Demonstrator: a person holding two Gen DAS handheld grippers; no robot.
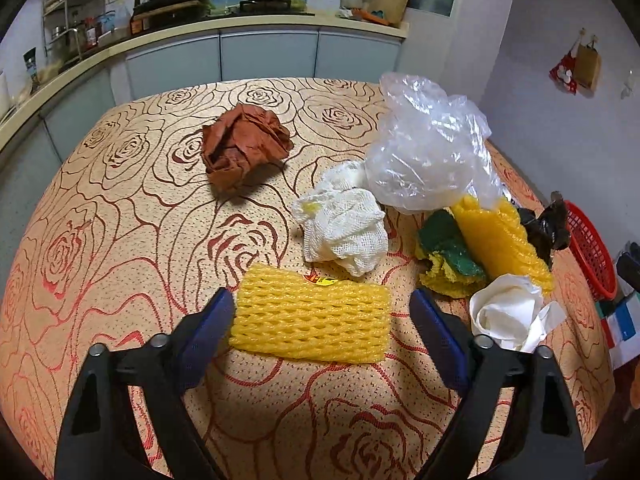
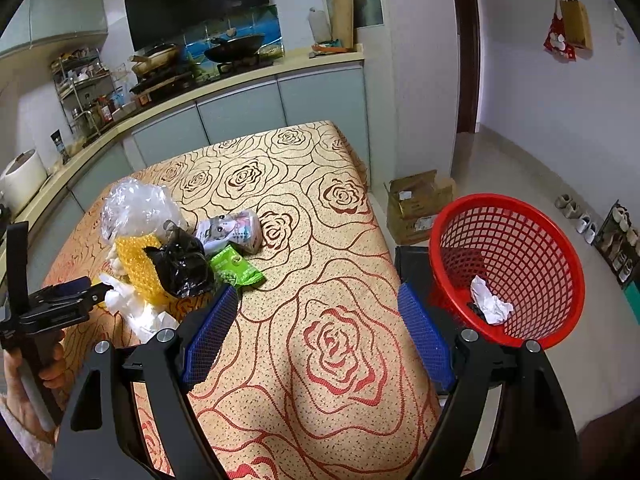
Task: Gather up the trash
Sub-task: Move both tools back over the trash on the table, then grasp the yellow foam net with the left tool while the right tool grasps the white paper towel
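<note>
My left gripper [image 1: 322, 312] is open, its blue pads on either side of a yellow foam fruit net [image 1: 312, 320] lying flat on the rose-patterned table [image 1: 120, 220]. Beyond it lie a white mesh wad [image 1: 344, 232], brown crumpled paper [image 1: 244, 144], a clear plastic bag [image 1: 428, 152], a green-yellow sponge [image 1: 448, 256], another yellow foam net [image 1: 500, 240] and white crumpled paper [image 1: 508, 312]. My right gripper [image 2: 318, 312] is open and empty over the table's right part. A red mesh basket [image 2: 508, 268] beside the table edge holds a crumpled white paper [image 2: 490, 300].
In the right wrist view a black plastic bag [image 2: 180, 260], a green wrapper [image 2: 236, 268] and a printed tissue pack [image 2: 232, 232] lie by the pile. A cardboard box [image 2: 416, 204] sits on the floor. The kitchen counter [image 1: 240, 24] runs behind the table.
</note>
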